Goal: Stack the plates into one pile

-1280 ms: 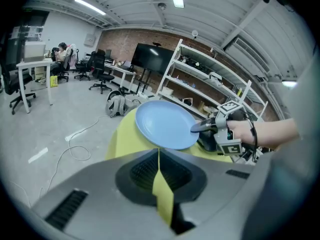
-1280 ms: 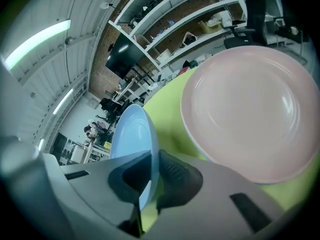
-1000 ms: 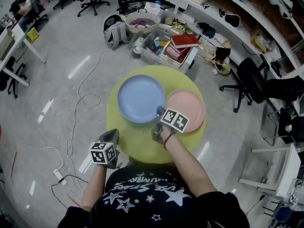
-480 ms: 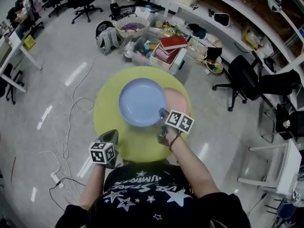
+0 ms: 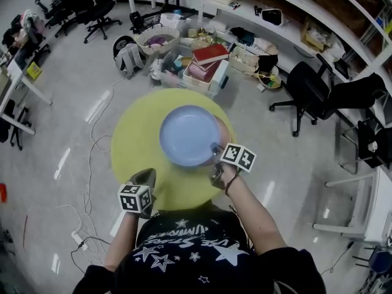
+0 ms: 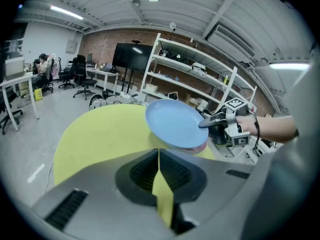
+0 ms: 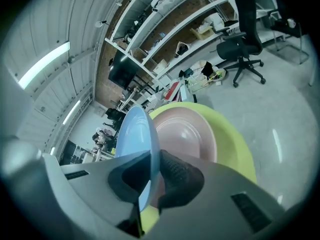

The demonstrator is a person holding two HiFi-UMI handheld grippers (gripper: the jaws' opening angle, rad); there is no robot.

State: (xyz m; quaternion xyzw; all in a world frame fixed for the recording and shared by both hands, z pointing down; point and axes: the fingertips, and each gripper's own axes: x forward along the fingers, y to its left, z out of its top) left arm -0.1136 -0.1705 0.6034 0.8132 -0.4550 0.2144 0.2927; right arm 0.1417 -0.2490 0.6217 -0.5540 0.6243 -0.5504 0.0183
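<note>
A round yellow table carries two plates. My right gripper grips the near rim of the blue plate and holds it tilted just above the pink plate, which shows only as a sliver at its right edge. In the right gripper view the blue plate's rim stands edge-on between the pads while the jaws are opening slightly, and the pink plate lies on the table beyond. My left gripper hovers shut and empty at the table's near left edge. From it I see the blue plate above the pink plate.
Crates with books and baskets stand on the floor beyond the table. A black office chair is at the right. Cables trail over the floor at the left. Shelving runs along the far wall.
My right gripper has carried the blue plate to the right, from beside the pink plate to over it, so the pink plate is now mostly covered. The left gripper has stayed put.
</note>
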